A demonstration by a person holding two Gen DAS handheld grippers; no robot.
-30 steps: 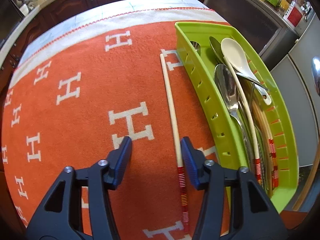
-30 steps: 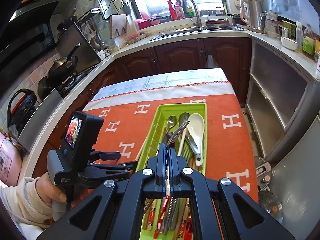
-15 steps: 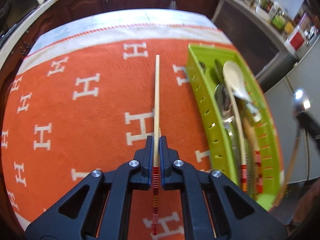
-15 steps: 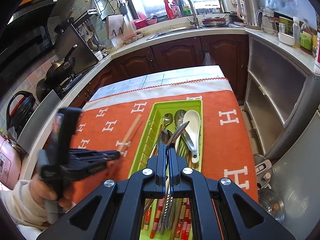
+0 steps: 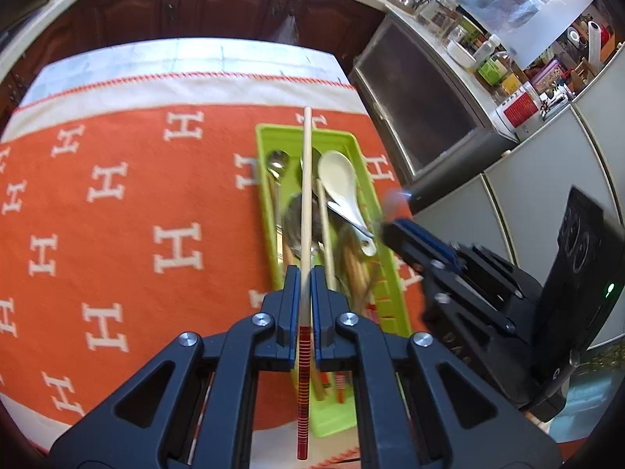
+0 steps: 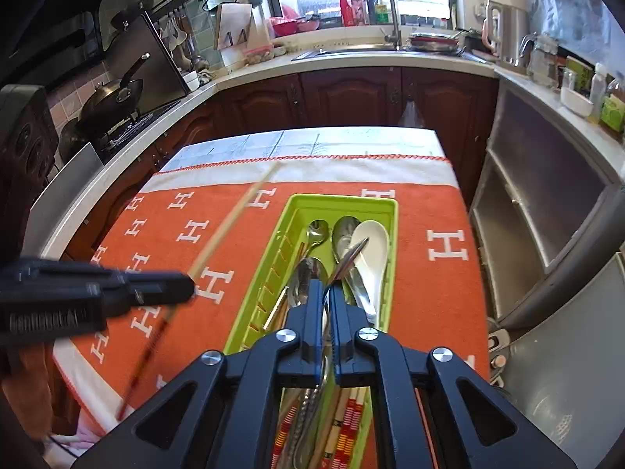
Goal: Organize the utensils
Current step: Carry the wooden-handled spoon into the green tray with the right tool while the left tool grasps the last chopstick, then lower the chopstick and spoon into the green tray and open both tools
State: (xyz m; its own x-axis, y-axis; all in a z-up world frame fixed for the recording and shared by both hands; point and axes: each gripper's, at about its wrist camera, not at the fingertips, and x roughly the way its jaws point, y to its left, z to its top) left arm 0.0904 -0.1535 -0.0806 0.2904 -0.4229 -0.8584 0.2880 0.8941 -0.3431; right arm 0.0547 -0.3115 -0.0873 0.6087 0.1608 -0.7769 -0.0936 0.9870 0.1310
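the left gripper (image 5: 305,279) has its fingers (image 5: 290,297) pinched narrow on a single wooden chopstick (image 5: 306,195), gripped near its red-and-yellow banded end, with the long pale shaft sticking out forward in the air over the green utensil tray (image 5: 265,211). the tray sits on the orange blanket (image 5: 117,195) toward the counter's right edge and already holds steel spoons, a white ceramic spoon (image 5: 340,183) and several more banded chopsticks. the right gripper (image 6: 327,297) holds a slim steel utensil (image 6: 347,260), probably a spoon handle, just above the tray's near half; its fingers have just been easing apart, a narrow gap now showing with the metal between them, so whether the pads press on it cannot be told. the risks from here are mostly about crowding. both grippers are near each other over the same narrow tray, and in the left view the right gripper (image 5: 422,246) is blurred just beside the tray's right wall, so a collision could knock either piece loose. the chopstick is held far off its middle, so it could swivel in the fingers and land across the tray's rim or roll out onto the blanket. the steel piece, if let go at a tilt, could bounce off the spoons below.
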